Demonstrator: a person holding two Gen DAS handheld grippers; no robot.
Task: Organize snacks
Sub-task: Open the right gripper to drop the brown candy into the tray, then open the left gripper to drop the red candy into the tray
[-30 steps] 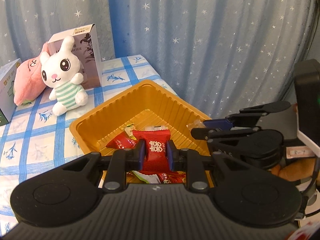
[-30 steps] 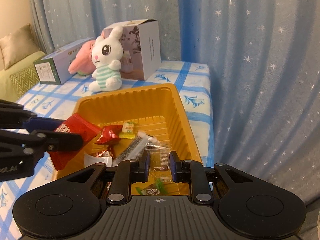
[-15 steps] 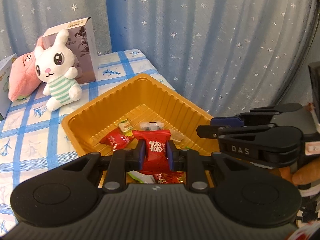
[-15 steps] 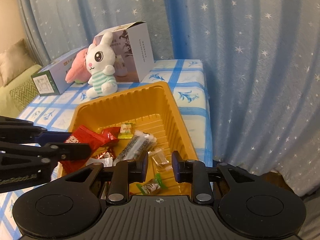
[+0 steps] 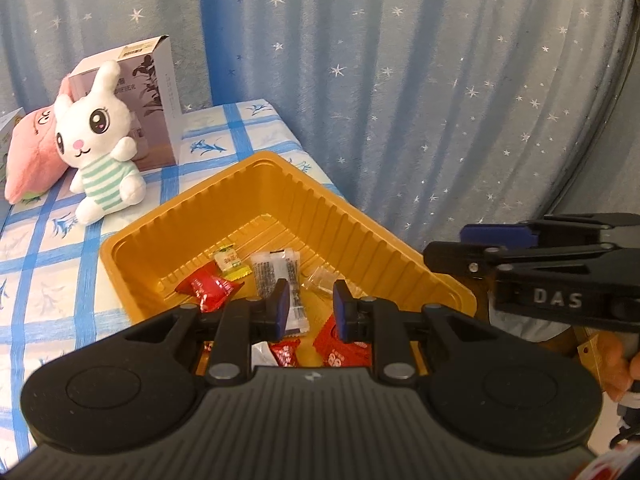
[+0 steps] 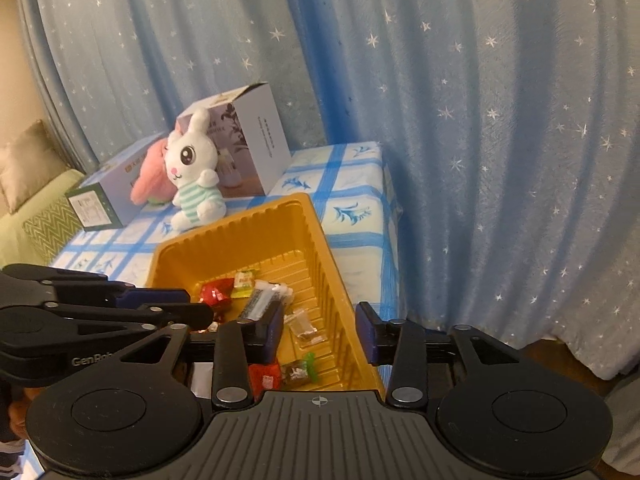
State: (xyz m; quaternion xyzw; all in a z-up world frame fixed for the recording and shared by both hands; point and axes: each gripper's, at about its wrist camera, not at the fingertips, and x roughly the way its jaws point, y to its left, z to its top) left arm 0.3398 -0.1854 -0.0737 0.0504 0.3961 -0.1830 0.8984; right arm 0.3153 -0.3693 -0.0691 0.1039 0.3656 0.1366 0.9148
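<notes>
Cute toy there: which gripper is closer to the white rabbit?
Left. The left gripper hovers over the tray side nearer the rabbit; the right gripper, jaws just opened, empty, sits at its wall by the curtain.

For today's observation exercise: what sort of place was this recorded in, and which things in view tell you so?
Probably a home, perhaps a living room or bedroom: a star-print curtain, a plush rabbit on a blue-checked tablecloth, and a cushioned green seat at the left edge.

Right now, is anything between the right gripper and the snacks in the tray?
Nothing visible does. The right gripper, its empty jaws having just been opening, looks straight onto the loose snacks in the yellow tray; the left gripper sits off to one side.
</notes>
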